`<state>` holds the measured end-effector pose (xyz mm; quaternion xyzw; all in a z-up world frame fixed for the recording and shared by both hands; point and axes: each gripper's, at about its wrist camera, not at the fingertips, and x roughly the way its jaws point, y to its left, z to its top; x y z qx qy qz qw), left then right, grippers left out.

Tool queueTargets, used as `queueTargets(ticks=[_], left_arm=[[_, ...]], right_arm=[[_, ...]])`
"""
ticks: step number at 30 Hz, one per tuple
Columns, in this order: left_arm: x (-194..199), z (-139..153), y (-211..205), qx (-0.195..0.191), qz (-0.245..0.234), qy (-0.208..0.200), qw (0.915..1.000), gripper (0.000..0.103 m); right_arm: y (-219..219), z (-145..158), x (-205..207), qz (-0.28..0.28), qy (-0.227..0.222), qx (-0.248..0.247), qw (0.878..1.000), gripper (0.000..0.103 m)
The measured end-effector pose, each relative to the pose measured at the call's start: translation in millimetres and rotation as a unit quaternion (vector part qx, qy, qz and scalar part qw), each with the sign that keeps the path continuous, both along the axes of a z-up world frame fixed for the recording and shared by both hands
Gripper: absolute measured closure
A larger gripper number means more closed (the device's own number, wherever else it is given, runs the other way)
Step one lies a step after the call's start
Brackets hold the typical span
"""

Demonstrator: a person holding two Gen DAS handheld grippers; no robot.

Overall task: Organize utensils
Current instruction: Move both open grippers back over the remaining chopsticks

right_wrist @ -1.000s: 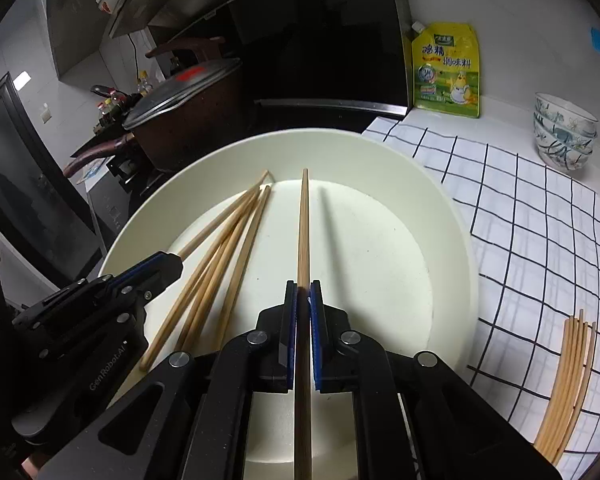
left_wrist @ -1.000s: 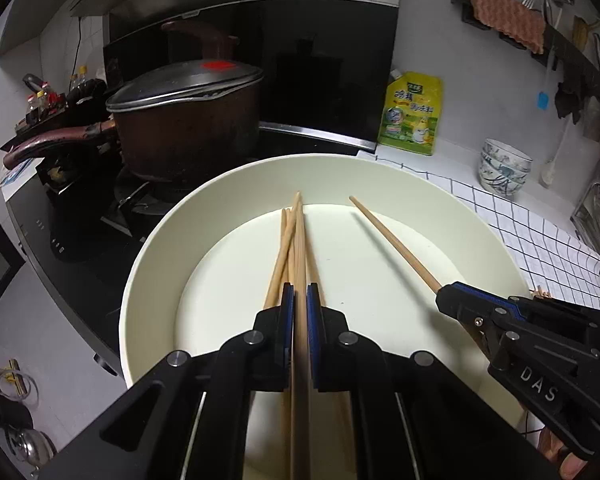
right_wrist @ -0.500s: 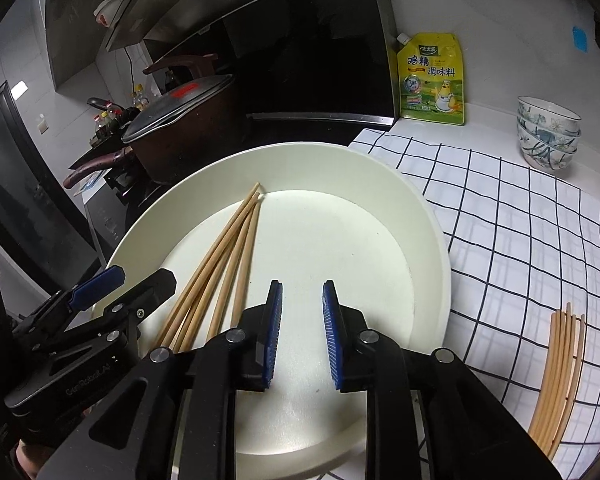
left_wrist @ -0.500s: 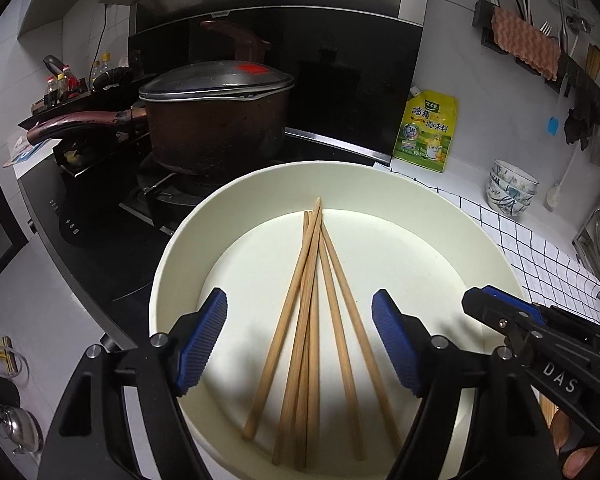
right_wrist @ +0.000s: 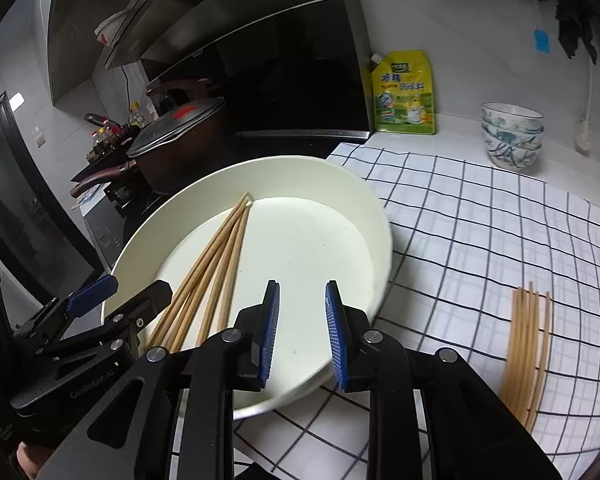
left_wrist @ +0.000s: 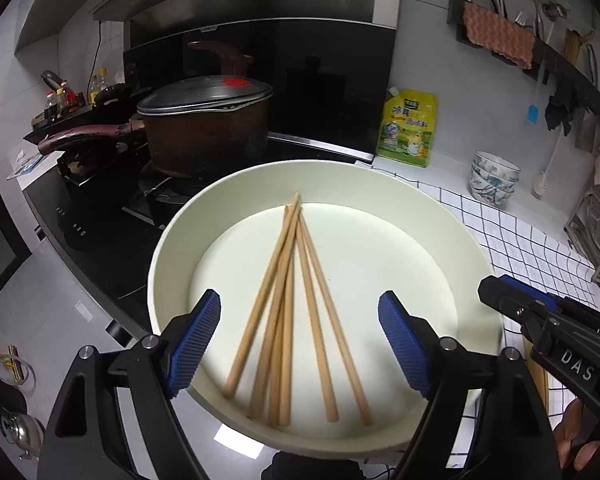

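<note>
Several wooden chopsticks (left_wrist: pixel 288 312) lie fanned out in a wide cream plate (left_wrist: pixel 440 216), their far tips bunched together. My left gripper (left_wrist: pixel 300 344) is open wide and empty above the plate's near rim. My right gripper (right_wrist: pixel 302 336) is open and empty over the plate's (right_wrist: pixel 376 216) right side; the chopsticks (right_wrist: pixel 216 268) lie to its left. A second bundle of chopsticks (right_wrist: pixel 528 348) lies on the checked cloth (right_wrist: pixel 480 220) to the right. The right gripper also shows in the left wrist view at lower right.
A lidded dark pot (left_wrist: pixel 204 128) sits on the black stove (left_wrist: pixel 100 216) behind the plate. A yellow refill pouch (left_wrist: pixel 408 128) leans on the wall. Stacked patterned bowls (right_wrist: pixel 512 136) stand at the back right. Utensils hang on a wall rail (left_wrist: pixel 540 48).
Both grippers let go of their chopsticks, opened and pulled back. The released chopsticks now lie with the others in the plate. The right gripper swung right toward the cloth.
</note>
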<state>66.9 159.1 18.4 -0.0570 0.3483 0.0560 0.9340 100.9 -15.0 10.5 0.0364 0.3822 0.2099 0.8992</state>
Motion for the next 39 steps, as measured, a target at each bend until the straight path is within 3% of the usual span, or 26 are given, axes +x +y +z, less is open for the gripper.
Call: queueTargets(ticks=[10, 20, 27, 39], left_arm=[[-18, 7, -45, -0.004, -0.044, -0.005, 0.999, 0.019], [-32, 12, -108, -0.005, -0.109, -0.013, 0.9939, 0.015], [-33, 4, -148, -0.009, -0.139, -0.004, 0.9903, 0.012], [-26, -27, -176, 0.008, -0.141, 0.03, 0.9895, 0.011]], right_arm=[[-54, 7, -30, -0.04, -0.02, -0.013, 0.999, 0.072], [-136, 10, -60, -0.107, -0.035, -0.035, 0.993, 0.064], [-192, -7, -70, -0.16, -0.01, -0.044, 0.986, 0.06], [-189, -58, -65, -0.14, 0.041, -0.077, 0.986, 0.055]])
